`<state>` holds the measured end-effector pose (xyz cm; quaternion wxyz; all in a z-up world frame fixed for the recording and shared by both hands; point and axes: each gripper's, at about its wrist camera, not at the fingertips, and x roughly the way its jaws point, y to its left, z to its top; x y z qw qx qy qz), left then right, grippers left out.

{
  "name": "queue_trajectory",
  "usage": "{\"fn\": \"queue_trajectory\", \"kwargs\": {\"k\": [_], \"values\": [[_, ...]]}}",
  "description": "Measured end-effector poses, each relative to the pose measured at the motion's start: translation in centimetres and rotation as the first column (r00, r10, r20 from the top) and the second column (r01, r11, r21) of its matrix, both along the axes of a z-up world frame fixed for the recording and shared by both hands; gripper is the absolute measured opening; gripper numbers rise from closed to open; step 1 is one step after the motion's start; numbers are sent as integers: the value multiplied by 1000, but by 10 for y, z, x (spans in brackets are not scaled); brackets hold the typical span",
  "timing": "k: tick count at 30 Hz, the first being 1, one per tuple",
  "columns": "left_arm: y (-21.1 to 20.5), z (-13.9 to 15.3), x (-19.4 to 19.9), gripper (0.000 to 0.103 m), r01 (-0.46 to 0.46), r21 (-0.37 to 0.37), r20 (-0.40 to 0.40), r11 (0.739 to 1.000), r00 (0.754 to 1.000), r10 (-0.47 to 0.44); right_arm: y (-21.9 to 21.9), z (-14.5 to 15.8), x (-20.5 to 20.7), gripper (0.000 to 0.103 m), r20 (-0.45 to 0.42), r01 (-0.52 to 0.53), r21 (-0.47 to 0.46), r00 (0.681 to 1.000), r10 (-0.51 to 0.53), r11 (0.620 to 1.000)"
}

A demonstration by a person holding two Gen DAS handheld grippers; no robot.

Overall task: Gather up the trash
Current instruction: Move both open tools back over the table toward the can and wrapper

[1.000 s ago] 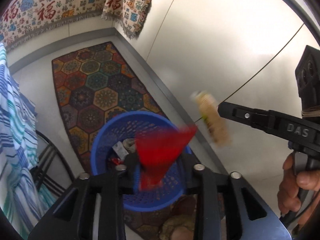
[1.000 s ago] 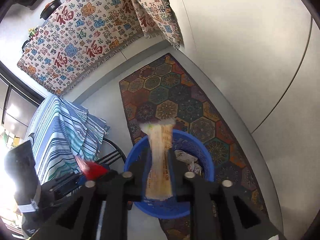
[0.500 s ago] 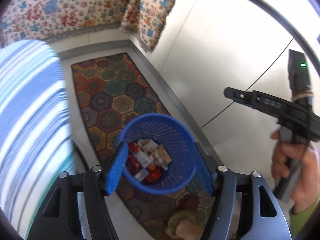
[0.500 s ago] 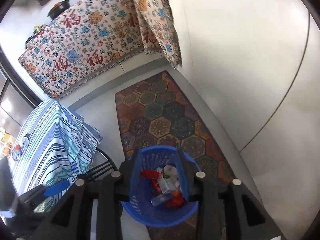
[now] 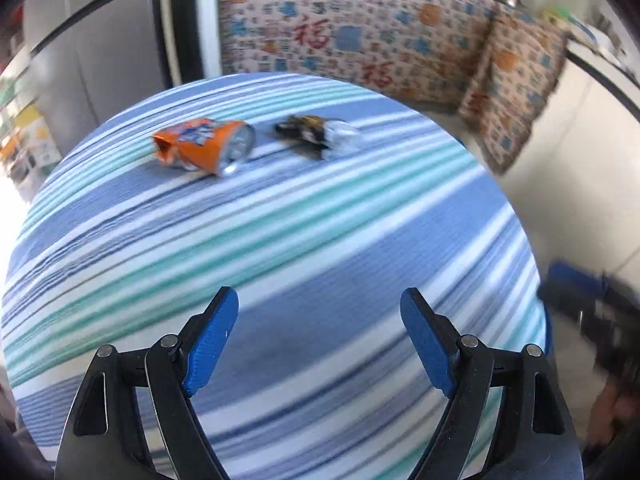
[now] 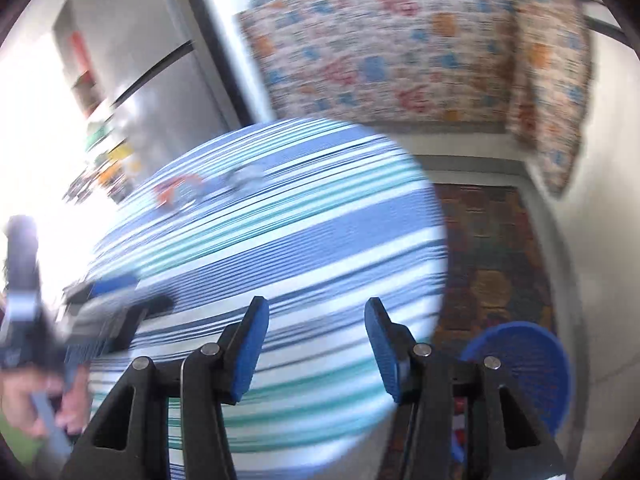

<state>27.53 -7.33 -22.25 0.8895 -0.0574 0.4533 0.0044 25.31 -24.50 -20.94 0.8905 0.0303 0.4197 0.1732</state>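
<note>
Left gripper [image 5: 320, 308]: empty, jaws opening; its red wrapper of a second ago is gone.
Right gripper [image 6: 316, 316]: empty, jaws opening; its tan packet gone likewise.
Ahead of left gripper: crushed orange drink can [image 5: 204, 150] and dark crumpled wrapper [image 5: 316, 134], far across the blue-striped round tablecloth [image 5: 280, 260].
Beside right gripper: blue perforated plastic basket [image 6: 528, 364], now low right.
Meaning: both pieces seem binned; two remain.

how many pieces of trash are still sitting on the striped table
2. A crushed orange can lies on the far side of the striped tablecloth, and a dark crumpled wrapper sits just right of it, apart. The table's near edge is out of view.
</note>
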Motion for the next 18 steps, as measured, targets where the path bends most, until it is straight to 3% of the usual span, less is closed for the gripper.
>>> {"fn": "queue_trajectory", "kwargs": {"k": [3, 6, 8, 10, 13, 14, 15, 18], "values": [[44, 12, 45, 84, -115, -27, 32, 993, 993, 116, 43, -12, -1, 51, -12, -91, -42, 996, 90, 995], [77, 26, 100, 86, -219, -21, 71, 975, 973, 220, 58, -22, 1, 51, -26, -118, -51, 993, 117, 992], [84, 22, 138, 94, -227, 26, 42, 974, 973, 225, 61, -26, 5, 51, -38, -119, -58, 992, 117, 991], [83, 5, 164, 92, -216, 62, 20, 974, 976, 215, 59, -30, 6, 51, -42, -112, -67, 993, 109, 991], [79, -19, 163, 86, -218, 119, -17, 969, 975, 222, 53, -31, 8, 51, -45, -96, -66, 995, 93, 993], [78, -22, 153, 86, -282, 188, -27, 941, 956, 292, 50, -29, 9, 51, -45, -74, -52, 996, 72, 996], [79, -23, 141, 86, -266, 209, -24, 941, 961, 277, 49, -29, 9, 51, -43, -66, -46, 997, 64, 997], [98, -18, 98, 86, -195, 142, -46, 970, 978, 203, 43, -26, 11, 51, -38, -48, -26, 998, 47, 999]]}}
